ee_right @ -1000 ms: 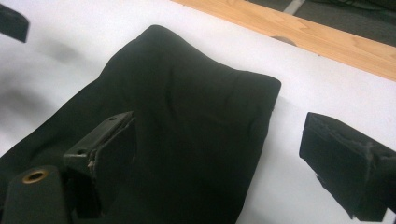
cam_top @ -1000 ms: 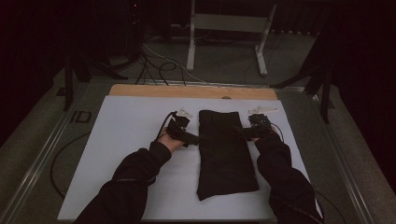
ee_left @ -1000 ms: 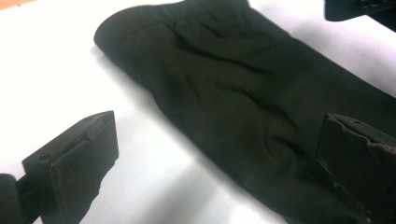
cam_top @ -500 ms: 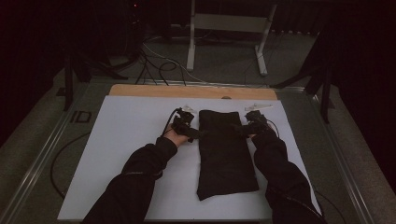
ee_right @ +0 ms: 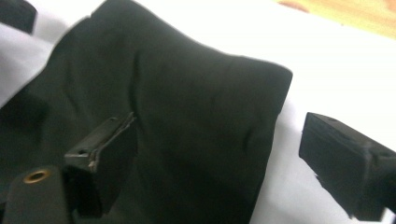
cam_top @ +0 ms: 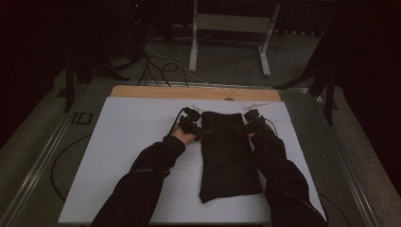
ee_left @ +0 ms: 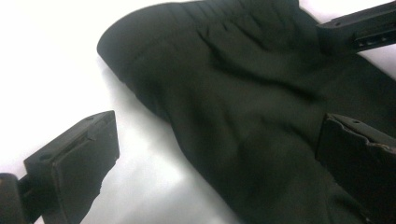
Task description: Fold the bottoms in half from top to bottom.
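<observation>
**Both grippers at the cloth's far corners, jaws open**

The cloth (cam_top: pixel 227 153) is your landmark: a dark folded piece lying flat on the white sheet (cam_top: pixel 123 156), its long side running away from you, its far end near the wooden strip (cam_top: pixel 156 92) at the sheet's far edge.

Your left gripper (cam_top: pixel 202 131) sits at the cloth's far left corner. In the left gripper view its jaws stand wide apart: one is over the bare sheet just beside the cloth's edge, the other is over the cloth itself, so the cloth's edge (ee_left: pixel 154 105) runs between them. They have hold of nothing. The same view shows your other gripper's jaw at the cloth's opposite side.

Your right gripper (cam_top: pixel 242 126) sits at the cloth's far right corner. In the right gripper view (ee_right: pixel 219 154) its jaws are also spread wide: one rests over the cloth, the other over the sheet just off the cloth's edge, with the corner (ee_right: pixel 275 77) lying between and beyond them. Nothing is clamped. Whether either inner jaw touches the fabric, I cannot tell.

Your sleeves (cam_top: pixel 142 179) flank the cloth on both sides, lying on the sheet.
</observation>
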`<state>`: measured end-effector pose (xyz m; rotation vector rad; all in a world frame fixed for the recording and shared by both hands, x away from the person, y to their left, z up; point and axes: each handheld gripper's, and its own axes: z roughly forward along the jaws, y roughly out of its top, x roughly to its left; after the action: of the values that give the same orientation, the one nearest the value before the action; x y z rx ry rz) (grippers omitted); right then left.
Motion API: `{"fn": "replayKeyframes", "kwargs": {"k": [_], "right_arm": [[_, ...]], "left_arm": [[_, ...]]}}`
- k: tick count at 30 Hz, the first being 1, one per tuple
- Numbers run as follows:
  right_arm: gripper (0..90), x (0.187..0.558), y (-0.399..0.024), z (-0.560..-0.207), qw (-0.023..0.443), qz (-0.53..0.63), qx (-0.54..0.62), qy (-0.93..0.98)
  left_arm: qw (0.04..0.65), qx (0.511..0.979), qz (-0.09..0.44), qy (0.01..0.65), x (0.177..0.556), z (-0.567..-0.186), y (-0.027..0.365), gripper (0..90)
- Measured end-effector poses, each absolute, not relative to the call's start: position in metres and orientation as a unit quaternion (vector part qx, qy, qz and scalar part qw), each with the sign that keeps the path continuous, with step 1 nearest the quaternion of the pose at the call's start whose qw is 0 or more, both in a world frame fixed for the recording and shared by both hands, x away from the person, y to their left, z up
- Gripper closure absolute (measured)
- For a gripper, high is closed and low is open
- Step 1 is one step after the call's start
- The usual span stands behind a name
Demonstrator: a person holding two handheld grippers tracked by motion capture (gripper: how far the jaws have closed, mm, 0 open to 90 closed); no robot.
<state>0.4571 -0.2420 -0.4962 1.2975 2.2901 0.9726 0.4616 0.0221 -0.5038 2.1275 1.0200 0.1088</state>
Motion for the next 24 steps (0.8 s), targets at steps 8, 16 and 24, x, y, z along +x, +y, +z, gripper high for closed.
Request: {"fn": "replayKeyframes", "kwargs": {"k": [8,16,24], "right_arm": [[14.4,0.468,-0.243,-0.507,0.160,0.332,0.485,0.793],[22.2,0.474,-0.241,-0.515,0.140,0.309,0.499,0.797],[30.9,0.478,-0.245,-0.516,0.143,0.291,0.511,0.796]], "left_arm": [[0.381,0.825,0.036,0.416,0.469,-0.505,0.017,3.8],[0.363,0.826,0.032,0.431,0.472,-0.512,0.013,15.6],[0.359,0.822,0.039,0.440,0.473,-0.517,0.015,40.8]]}}
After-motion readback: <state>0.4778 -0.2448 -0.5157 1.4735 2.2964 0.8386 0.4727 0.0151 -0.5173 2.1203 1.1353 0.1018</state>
